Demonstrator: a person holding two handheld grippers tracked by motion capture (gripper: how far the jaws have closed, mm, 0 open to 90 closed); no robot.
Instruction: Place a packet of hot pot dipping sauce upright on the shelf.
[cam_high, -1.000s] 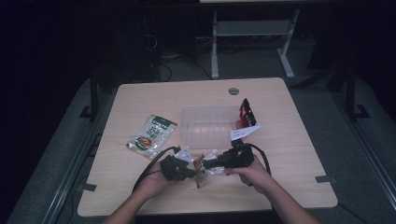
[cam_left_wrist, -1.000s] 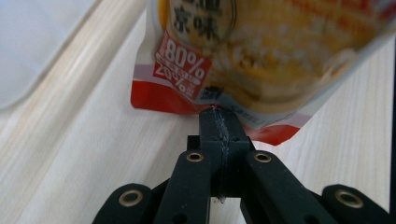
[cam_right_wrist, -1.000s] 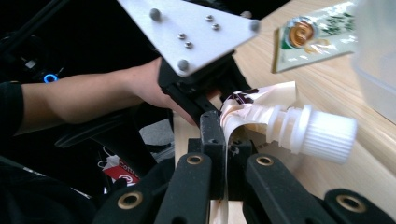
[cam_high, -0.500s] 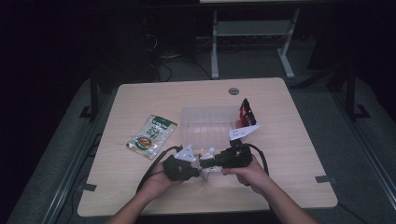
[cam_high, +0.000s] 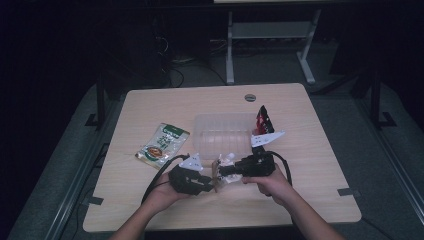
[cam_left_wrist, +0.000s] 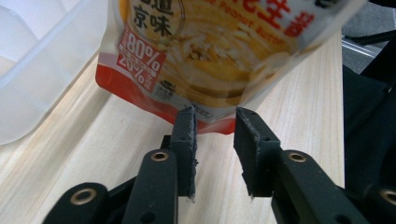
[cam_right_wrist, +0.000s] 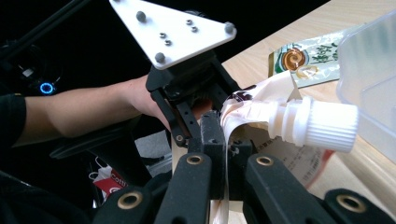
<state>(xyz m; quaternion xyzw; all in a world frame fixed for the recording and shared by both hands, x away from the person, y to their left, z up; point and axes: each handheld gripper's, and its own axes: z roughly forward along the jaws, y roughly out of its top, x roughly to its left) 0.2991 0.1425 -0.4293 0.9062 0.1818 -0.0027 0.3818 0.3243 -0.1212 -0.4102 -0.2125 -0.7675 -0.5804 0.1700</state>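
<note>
A spouted pouch (cam_high: 223, 166) with orange and red print (cam_left_wrist: 205, 56) hangs just above the table between my two grippers. My right gripper (cam_high: 223, 172) is shut on the pouch's top (cam_right_wrist: 225, 140), right beside the white ribbed screw cap (cam_right_wrist: 322, 126). My left gripper (cam_high: 213, 181) faces it from the left. It stands open, and the pouch's red bottom edge sits at its fingertips (cam_left_wrist: 215, 115). The left gripper's white three-cornered plate (cam_right_wrist: 173, 28) and the hand behind it appear in the right gripper view.
A clear plastic container (cam_high: 222, 134) stands just beyond the grippers on the wooden table (cam_high: 310, 165). A green food packet (cam_high: 162, 145) lies to its left, and a red and black packet (cam_high: 262, 122) leans at its right. The table's front edge is close to the forearms.
Both hands stay near the table's front middle. The left gripper has edged slightly towards the pouch that the right gripper keeps holding.
</note>
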